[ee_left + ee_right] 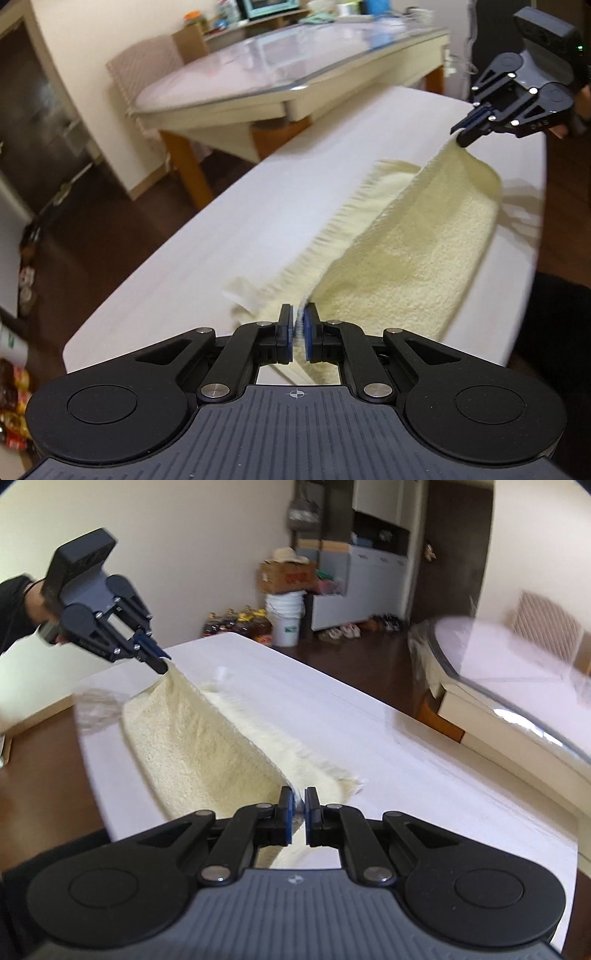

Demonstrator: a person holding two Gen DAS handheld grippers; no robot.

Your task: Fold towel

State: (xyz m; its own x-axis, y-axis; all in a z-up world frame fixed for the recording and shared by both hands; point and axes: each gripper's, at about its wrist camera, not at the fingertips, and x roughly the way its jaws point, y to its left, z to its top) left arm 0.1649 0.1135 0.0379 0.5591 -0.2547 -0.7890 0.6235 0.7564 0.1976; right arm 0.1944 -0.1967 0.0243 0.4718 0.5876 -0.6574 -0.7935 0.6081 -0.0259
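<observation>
Towel [406, 258], soft, limp terry, pinched by one corner in each gripper's nearly shut jaws, left gripper [299, 328] and right gripper [298, 812], sagging between them onto white surface [221, 240]; fringed edge blurred, probably trailing; best gripped at corners.

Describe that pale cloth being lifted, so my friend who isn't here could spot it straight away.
Find the long white table in the room. On it lies a pale yellow terry towel, the only cloth there. One edge is raised off the table, pinched at each end by a black hand-held gripper: the left hand-held gripper and the right hand-held gripper.
</observation>
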